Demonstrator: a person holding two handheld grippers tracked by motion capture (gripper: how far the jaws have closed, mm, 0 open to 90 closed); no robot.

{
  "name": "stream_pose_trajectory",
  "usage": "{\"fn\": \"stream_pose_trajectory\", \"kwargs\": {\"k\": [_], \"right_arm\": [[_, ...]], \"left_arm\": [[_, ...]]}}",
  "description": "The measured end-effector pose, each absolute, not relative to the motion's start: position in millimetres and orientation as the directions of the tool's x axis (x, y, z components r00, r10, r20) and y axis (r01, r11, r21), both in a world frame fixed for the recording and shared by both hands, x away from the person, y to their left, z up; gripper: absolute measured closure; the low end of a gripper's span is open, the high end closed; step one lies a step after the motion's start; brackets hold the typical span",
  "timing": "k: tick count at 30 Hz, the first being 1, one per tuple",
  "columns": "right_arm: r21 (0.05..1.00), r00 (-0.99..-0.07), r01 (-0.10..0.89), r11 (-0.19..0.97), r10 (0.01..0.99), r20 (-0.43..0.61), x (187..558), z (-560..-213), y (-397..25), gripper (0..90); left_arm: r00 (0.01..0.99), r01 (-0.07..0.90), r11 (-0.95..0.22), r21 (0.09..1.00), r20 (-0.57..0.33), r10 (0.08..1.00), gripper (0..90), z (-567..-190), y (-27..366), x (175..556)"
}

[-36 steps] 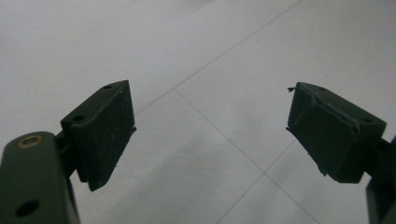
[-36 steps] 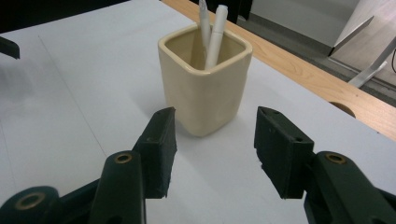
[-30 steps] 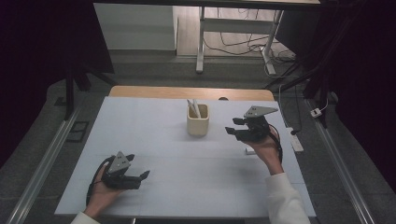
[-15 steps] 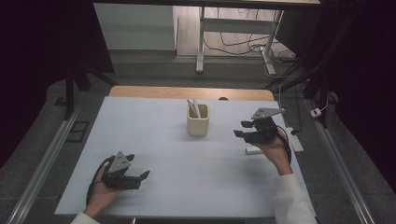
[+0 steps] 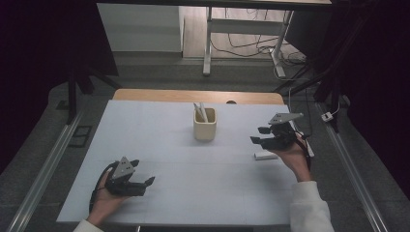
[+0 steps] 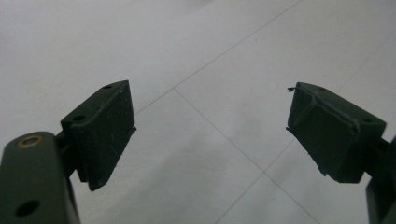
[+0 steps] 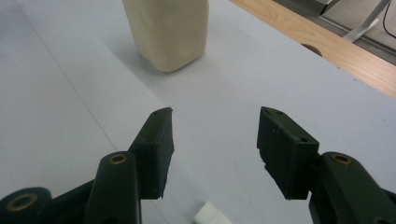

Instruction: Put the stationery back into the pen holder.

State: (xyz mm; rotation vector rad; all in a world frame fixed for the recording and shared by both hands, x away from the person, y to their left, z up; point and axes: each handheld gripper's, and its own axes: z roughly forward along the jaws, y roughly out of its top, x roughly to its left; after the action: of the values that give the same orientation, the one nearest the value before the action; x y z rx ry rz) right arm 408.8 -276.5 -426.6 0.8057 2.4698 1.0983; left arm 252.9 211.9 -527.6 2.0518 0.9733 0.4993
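High view: both grippers empty, right gripper (image 5: 261, 136) spread beside white block (image 5: 266, 155), right of cup (image 5: 204, 125); left gripper (image 5: 145, 182) spread, idle; likely grasp next.

The cream cup (image 7: 166, 32) is cut off by the top edge in the right gripper view. A small white block (image 7: 211, 215) (partly out of frame) cannot be identified. The sticks (image 5: 201, 112) are too small to name.

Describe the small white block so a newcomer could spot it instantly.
Start at the white table and find the cream cup near its middle. Go toward the right edge, just under the right claw: the block lies flat there, the one loose white piece on the surface.
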Motion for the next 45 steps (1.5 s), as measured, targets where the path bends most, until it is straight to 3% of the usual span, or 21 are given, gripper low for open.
{"fn": "stream_pose_trajectory", "kwargs": {"k": [18, 45], "right_arm": [[0.724, -0.802, 0.365, 0.585, 0.593, -0.075, 408, -427, -296, 42.4], [0.598, -0.834, 0.341, 0.725, 0.527, -0.162, 408, -433, -304, 38.2]], "left_arm": [[0.627, 0.466, -0.391, 0.794, 0.015, 0.779, 15.1, -528, 212, 253], [0.625, 0.467, -0.391, 0.793, 0.016, 0.78, 15.2, -528, 212, 253]]}}
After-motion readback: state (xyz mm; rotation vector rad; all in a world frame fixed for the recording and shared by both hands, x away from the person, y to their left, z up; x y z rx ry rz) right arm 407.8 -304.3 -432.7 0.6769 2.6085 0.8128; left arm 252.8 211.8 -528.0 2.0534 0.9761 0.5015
